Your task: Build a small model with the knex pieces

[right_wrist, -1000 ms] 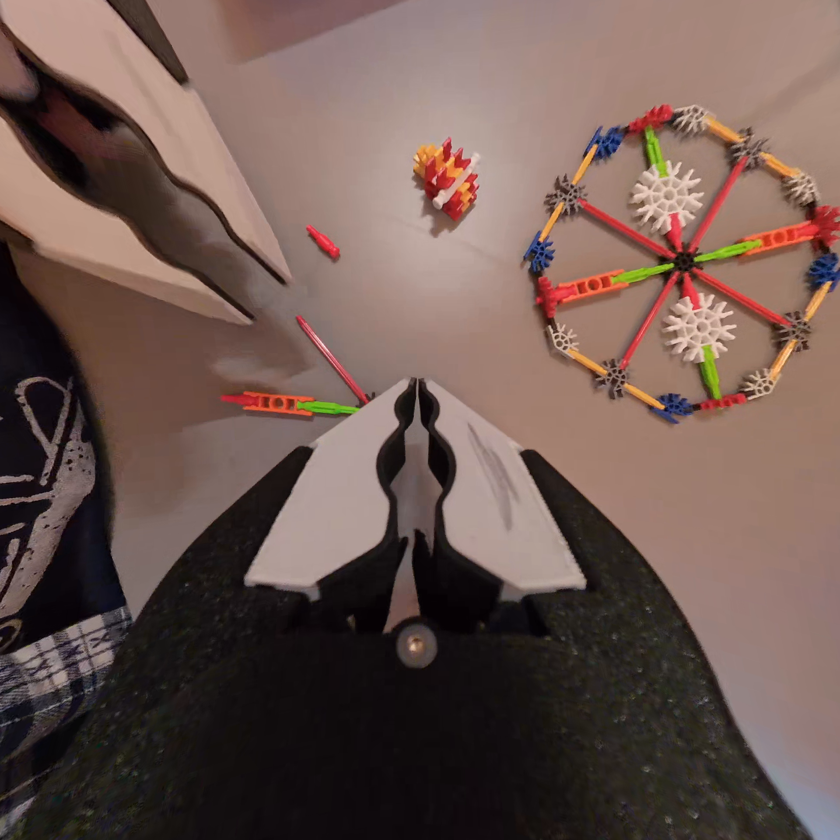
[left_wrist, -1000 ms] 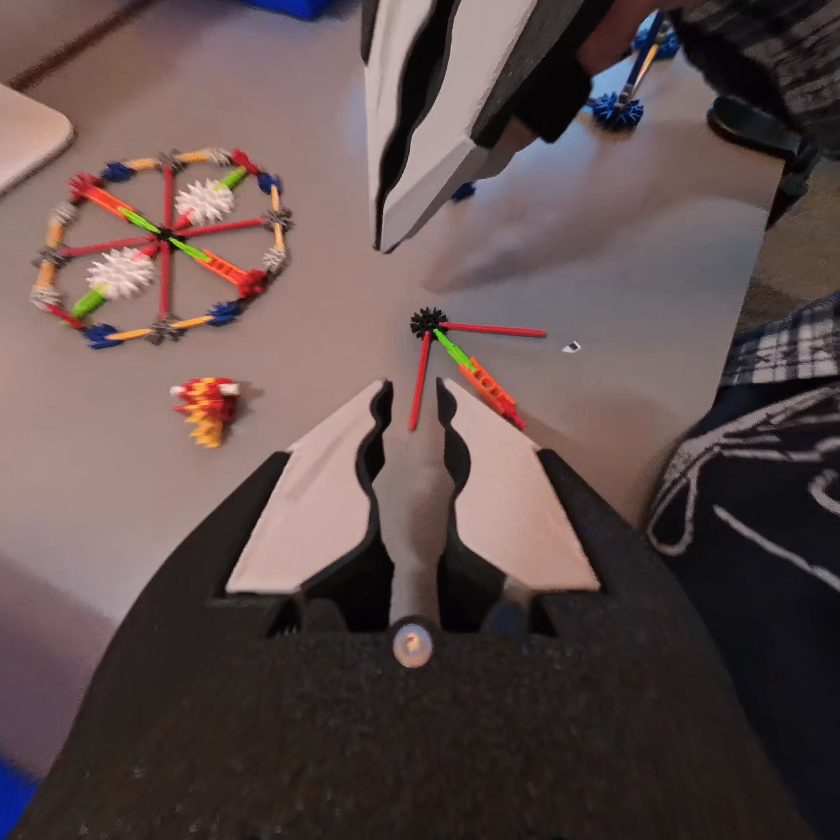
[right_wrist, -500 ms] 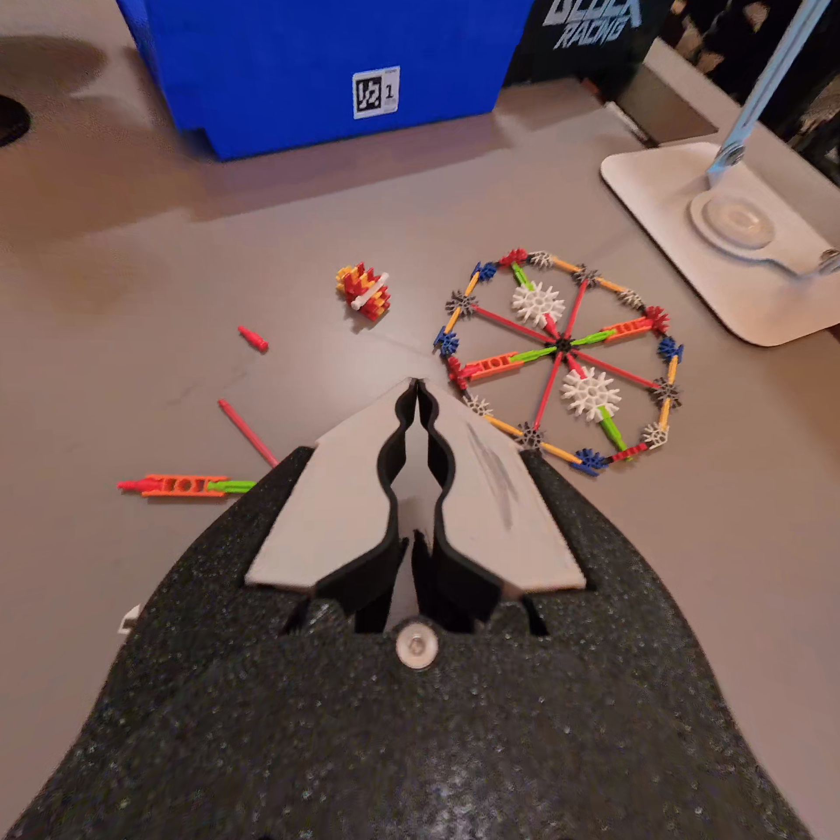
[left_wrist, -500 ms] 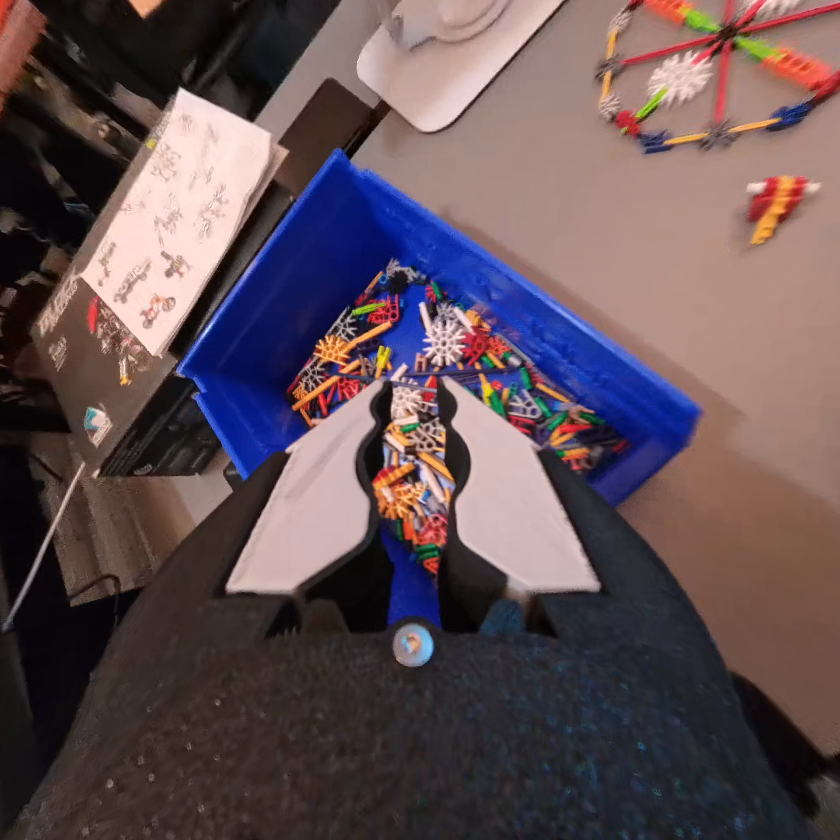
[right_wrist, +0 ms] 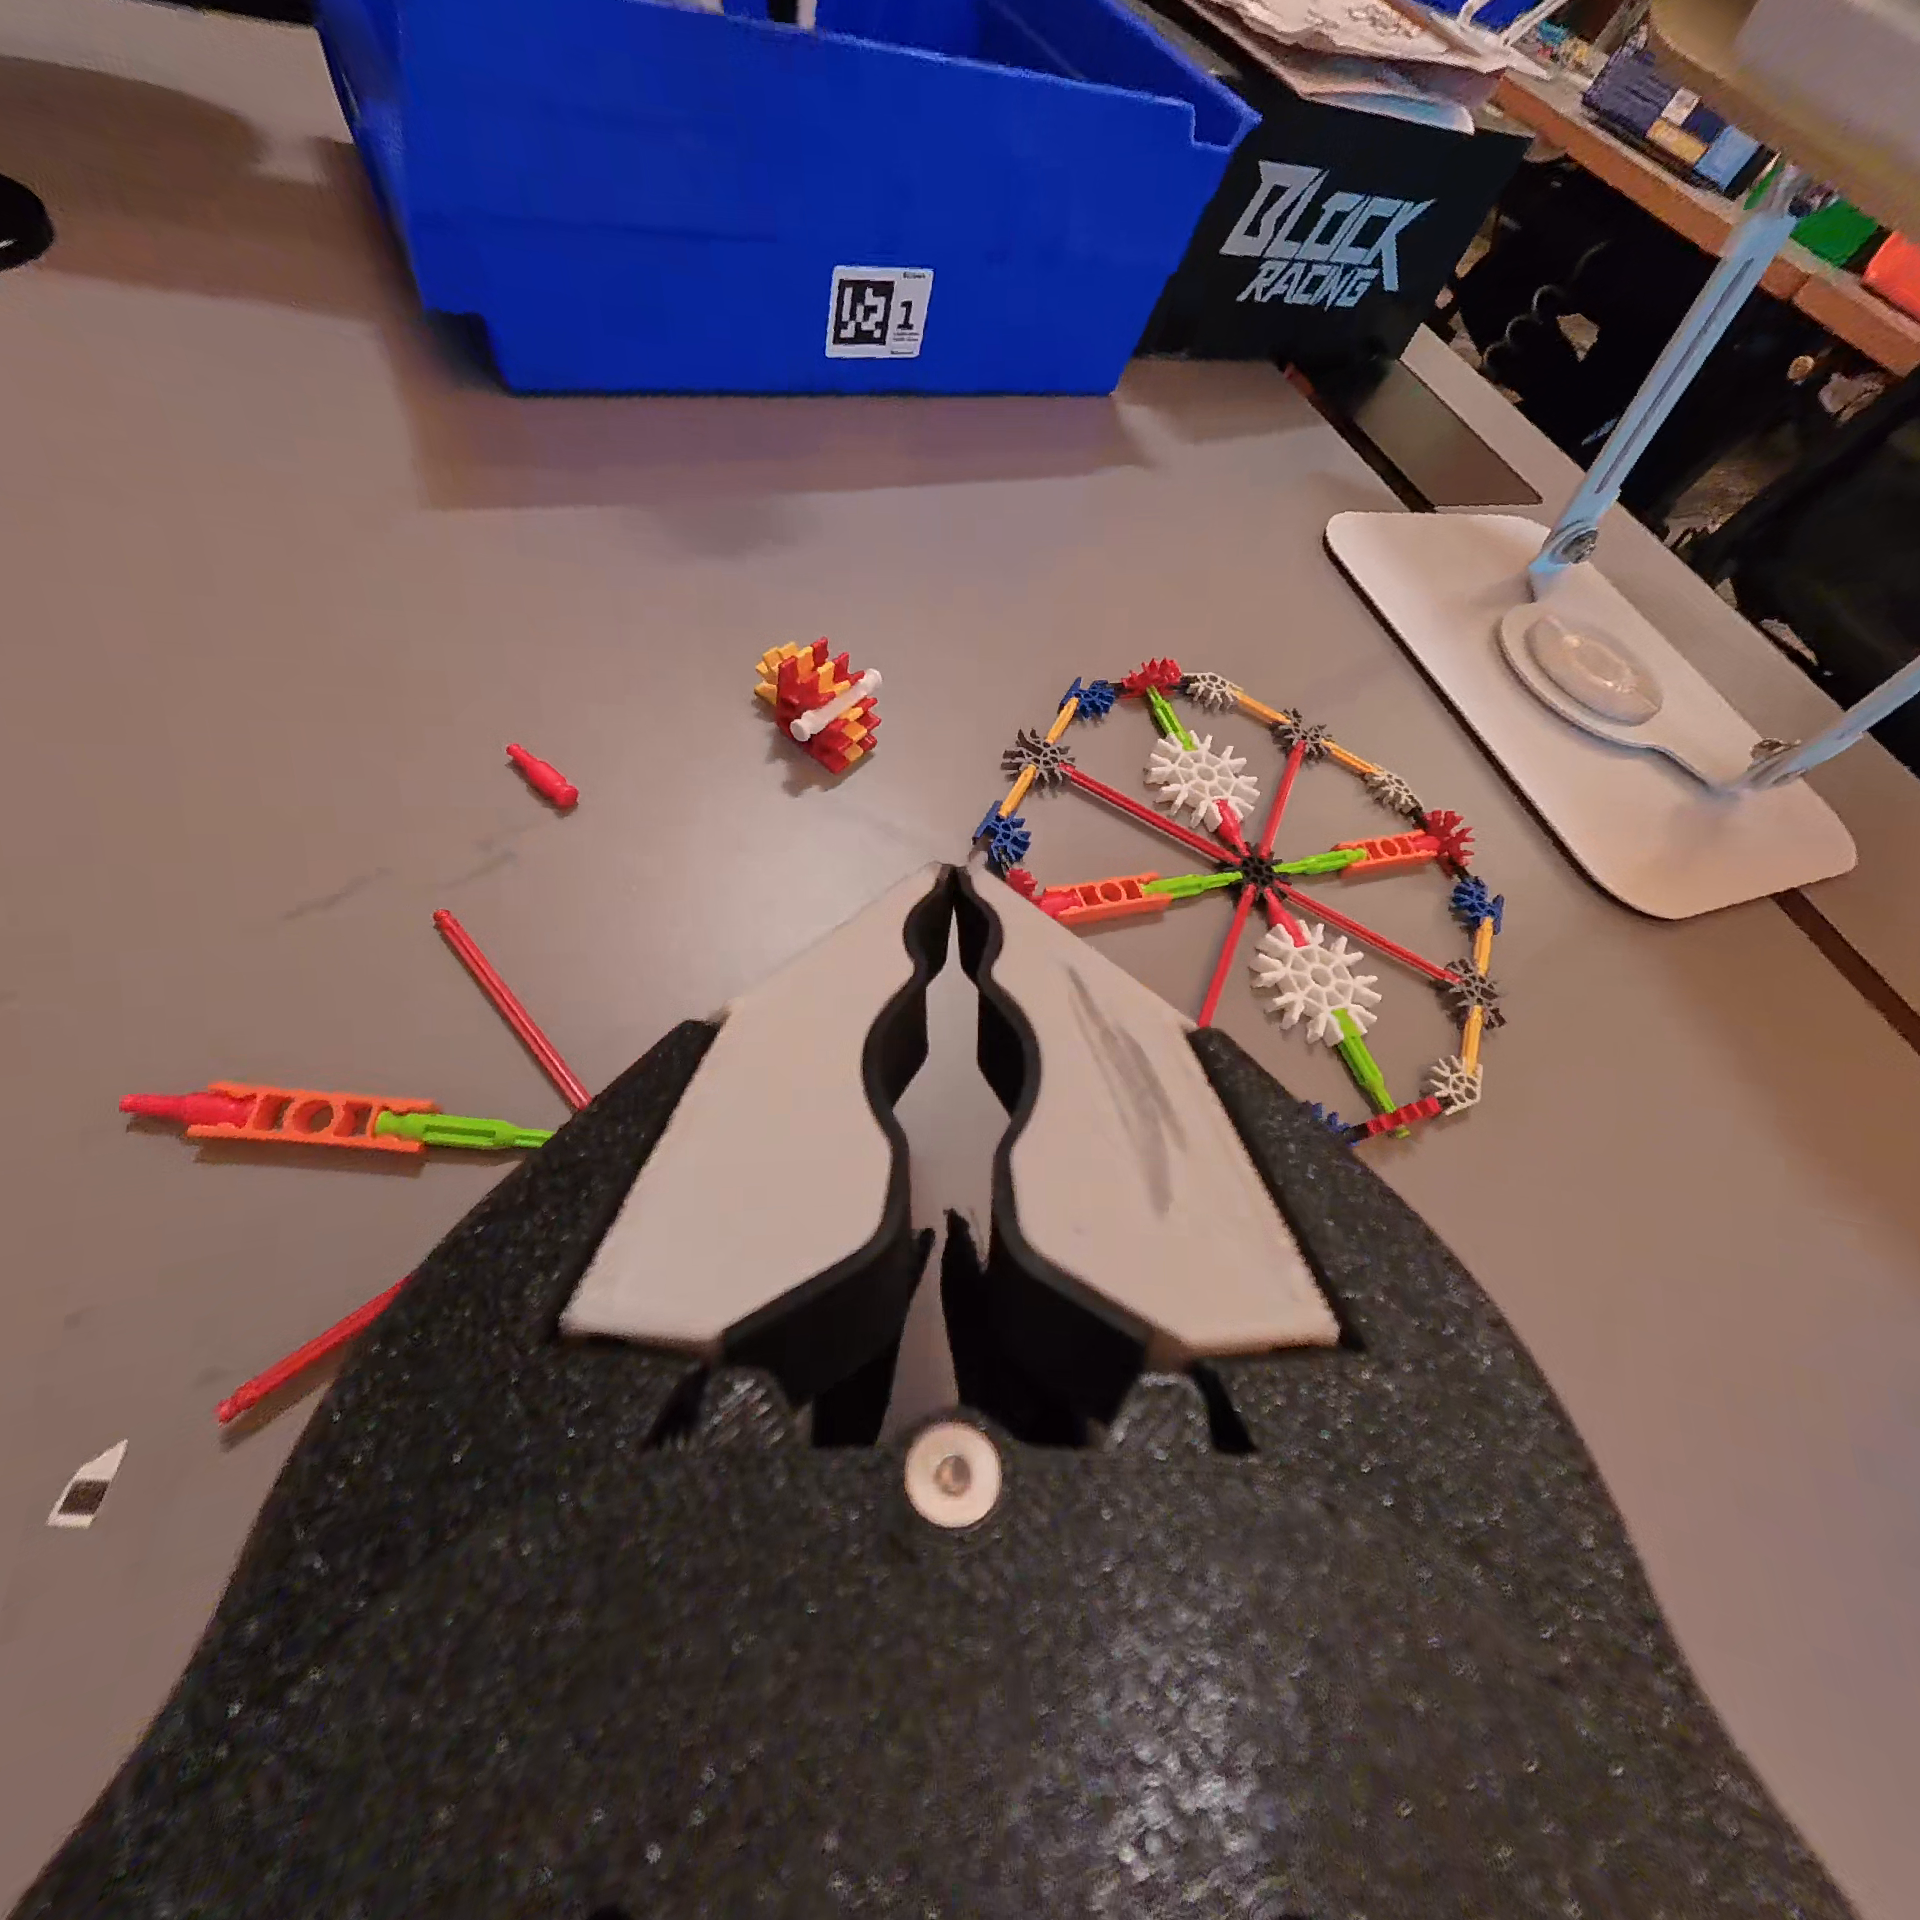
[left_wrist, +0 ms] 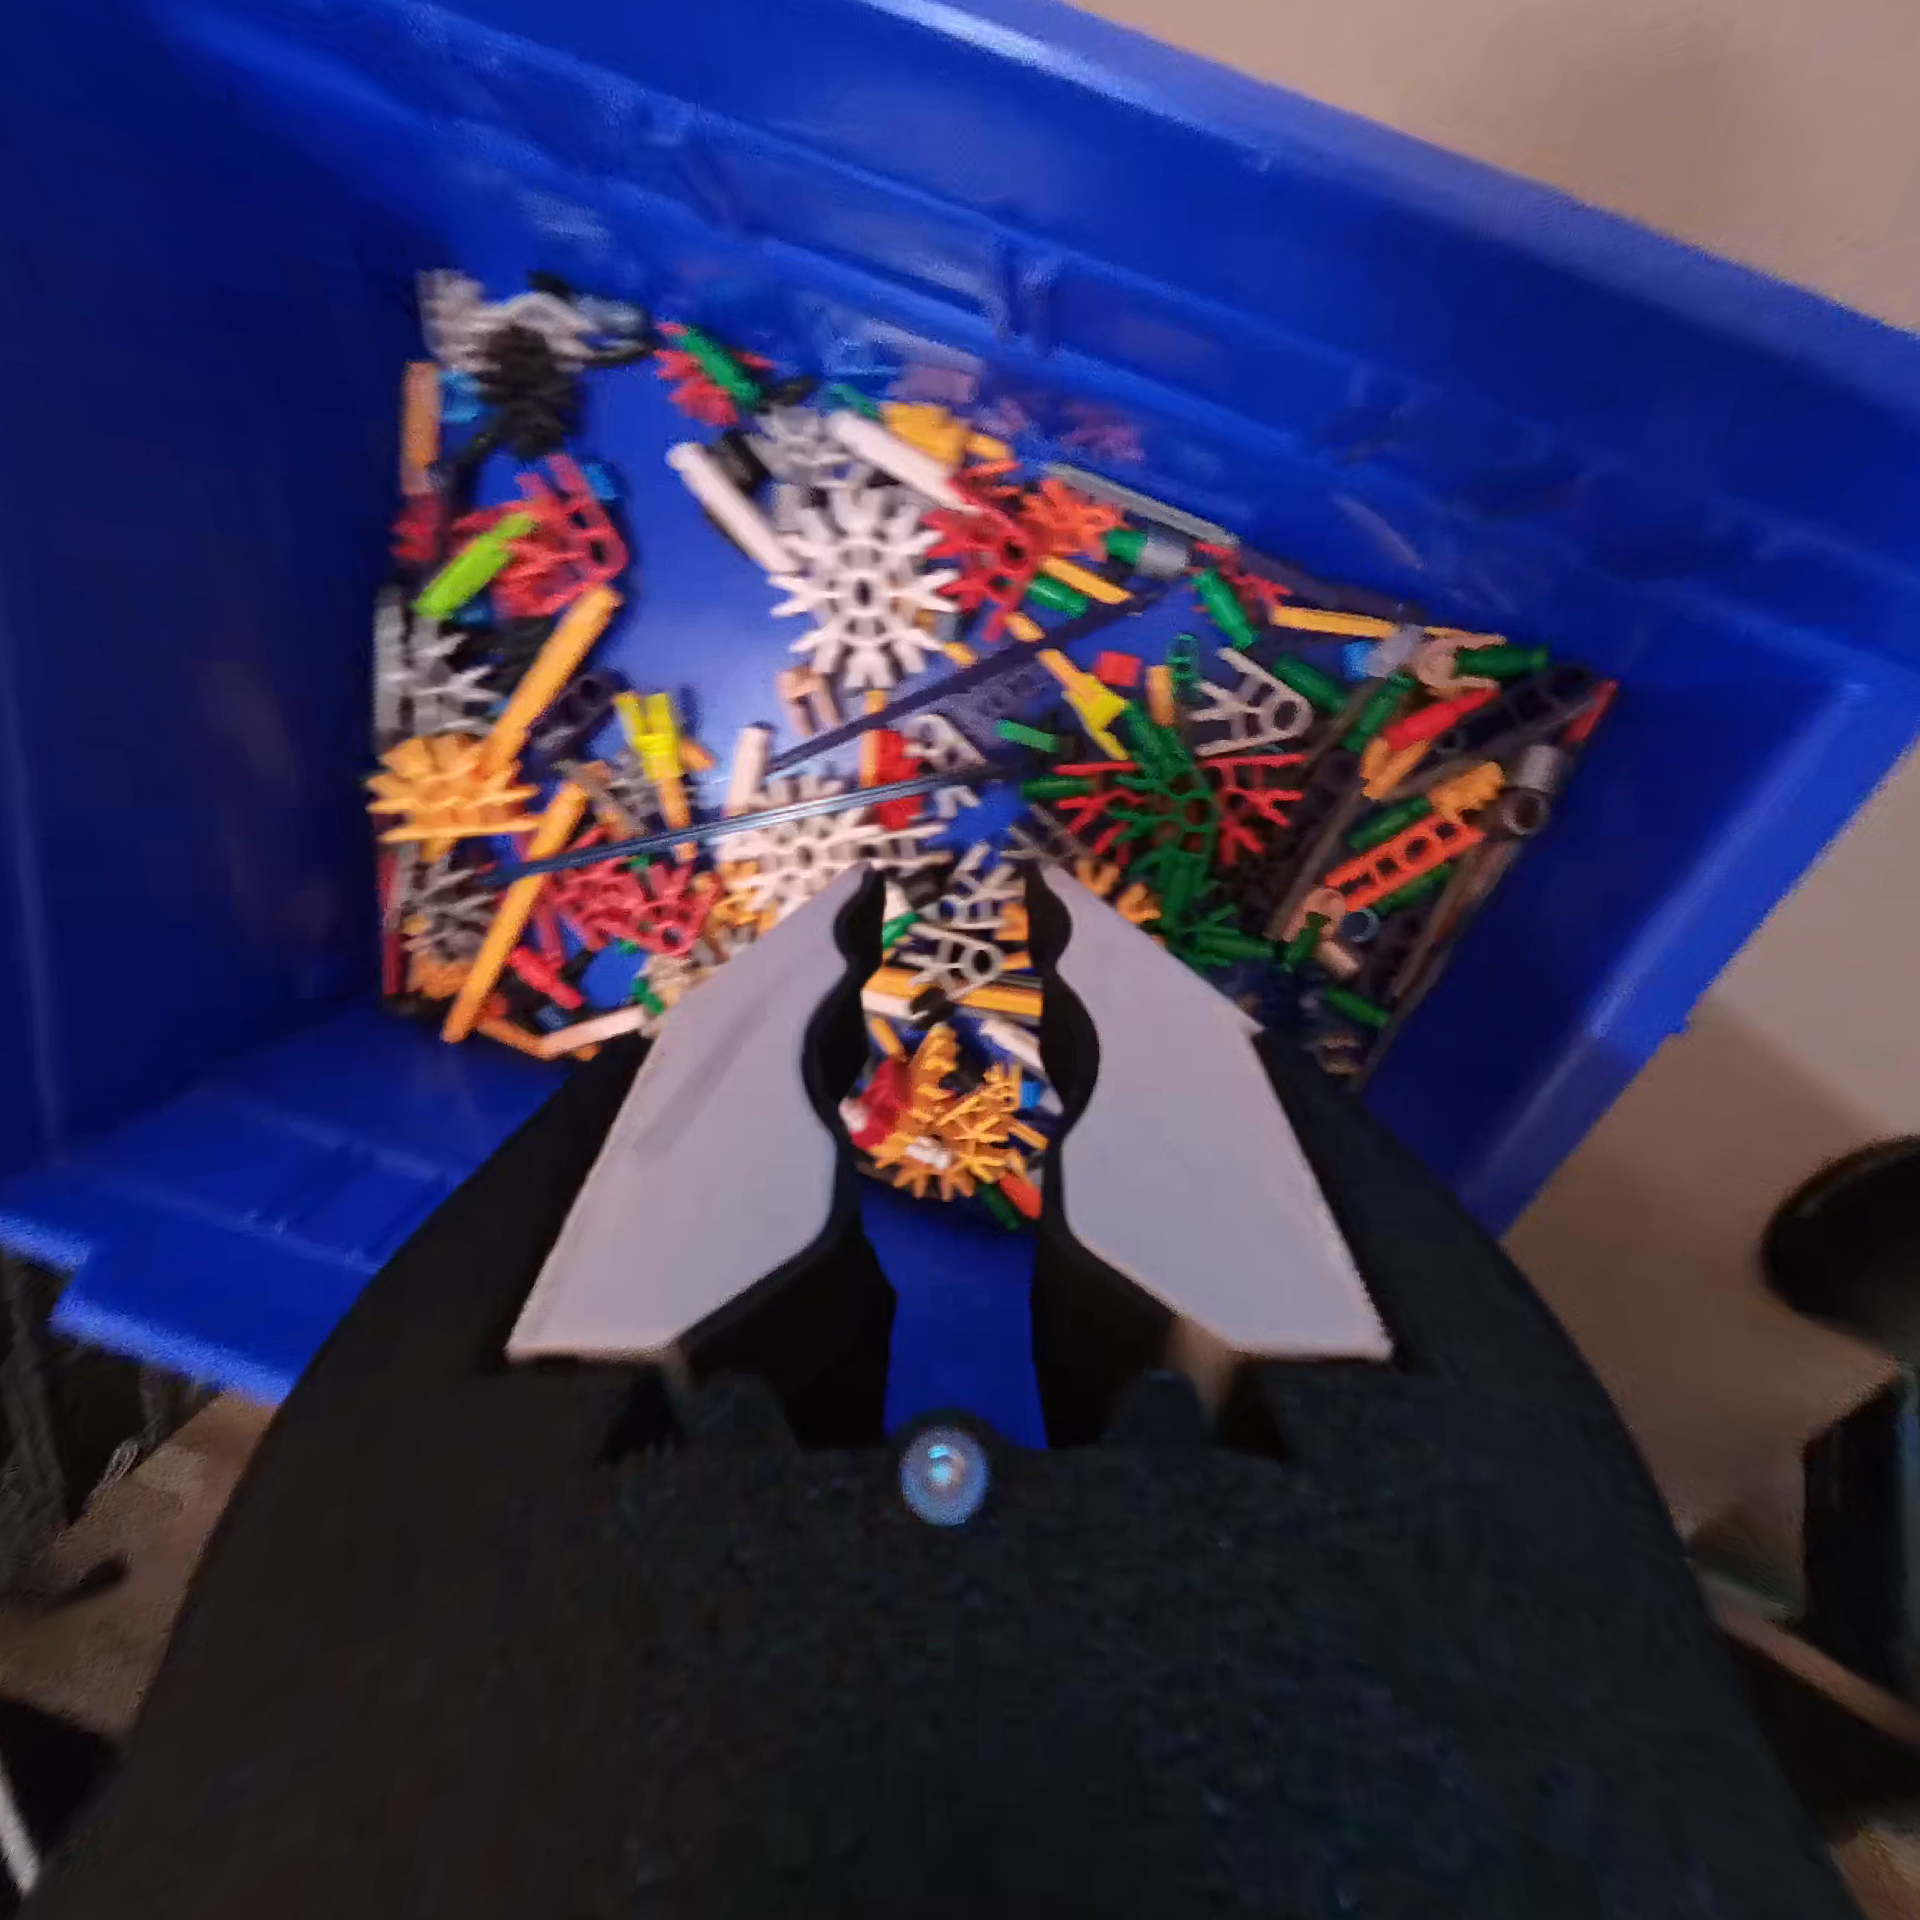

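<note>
My left gripper (left_wrist: 948, 883) is open and empty, held over the blue bin (left_wrist: 1351, 343). The bin holds a heap of loose coloured rods and connectors (left_wrist: 935, 748), among them a white snowflake connector (left_wrist: 862, 597). My right gripper (right_wrist: 954, 871) is shut and empty above the grey table (right_wrist: 623, 582). Just beyond its tips lies a flat wheel of rods and connectors (right_wrist: 1252, 883). To its left lie an orange and green piece (right_wrist: 312, 1117) and red rods (right_wrist: 509, 1003), their inner ends hidden under the gripper.
The blue bin (right_wrist: 769, 197) stands at the back of the table. A small red and yellow connector stack (right_wrist: 821, 701) and a short red peg (right_wrist: 542, 774) lie in front of it. A white lamp base (right_wrist: 1600, 707) sits right, a black box (right_wrist: 1330, 249) behind. The tips of one gripper are about 35 centimeters away from the tips of the other. From the right gripper's tips to the short red peg (right_wrist: 542, 774) is close to 12 centimeters.
My left gripper has swung from the table piece to the blue bin and moved closer over its parts. My right gripper has lifted and tilted back from the red rods, staying shut.
</note>
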A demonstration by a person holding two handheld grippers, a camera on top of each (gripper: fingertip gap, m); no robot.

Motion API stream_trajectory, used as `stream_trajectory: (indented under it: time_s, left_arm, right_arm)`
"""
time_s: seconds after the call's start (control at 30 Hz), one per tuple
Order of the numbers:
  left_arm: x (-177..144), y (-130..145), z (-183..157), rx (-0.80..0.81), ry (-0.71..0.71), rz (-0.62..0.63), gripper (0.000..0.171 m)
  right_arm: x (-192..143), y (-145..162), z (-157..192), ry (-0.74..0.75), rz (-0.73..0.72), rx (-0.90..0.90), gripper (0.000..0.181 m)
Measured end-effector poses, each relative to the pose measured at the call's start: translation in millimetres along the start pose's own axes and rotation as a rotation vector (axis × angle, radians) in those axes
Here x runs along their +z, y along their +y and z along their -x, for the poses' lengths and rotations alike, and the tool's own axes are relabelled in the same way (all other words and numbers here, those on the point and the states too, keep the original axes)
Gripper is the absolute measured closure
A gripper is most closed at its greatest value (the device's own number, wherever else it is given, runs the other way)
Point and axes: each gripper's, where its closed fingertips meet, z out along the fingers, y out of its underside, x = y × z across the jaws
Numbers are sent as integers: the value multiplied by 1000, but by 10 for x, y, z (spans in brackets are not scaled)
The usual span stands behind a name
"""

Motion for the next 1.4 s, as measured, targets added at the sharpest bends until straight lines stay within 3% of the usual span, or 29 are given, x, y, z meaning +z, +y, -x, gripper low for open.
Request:
stream_trajectory:
  time_s: [0.23,0.37,0.47,0.57,0.63,0.7,0.77,1.0,1.17,1.27,1.4]
  left_arm:
    - [179,-128,-66,102,33,-27,147]
    - [260,-303,-241,153,138,-97,144]
    - [395,-200,-173,189,105,-10,143]
    - [428,-241,-206,161,171,-50,143]
    - [452,-168,-112,149,161,-15,137]
    - [467,-137,190,109,31,11,149]
    - [447,-91,351,114,-38,29,149]
    - [155,-172,113,141,74,-82,142]
    - [111,83,-476,245,290,4,135]
    - [187,384,-503,262,272,156,127]
    - [93,571,-484,276,234,235,124]
  right_arm:
    - [15,15,-18,28,-2,-23,181]
    - [-10,-48,-5,54,-28,-64,181]
    - [-25,-88,-27,82,-43,-77,181]
    - [-31,-90,-58,106,-48,-76,181]
    - [-39,-98,-77,117,-51,-79,181]
    - [-47,-86,-111,132,-50,-72,181]
    - [-60,-80,-137,140,-53,-65,181]
    - [-107,-81,-213,170,-68,-54,181]
    - [-118,-76,-233,178,-69,-55,181]
    - [-127,-79,-242,182,-73,-54,181]
    - [-130,-65,-257,188,-70,-54,181]
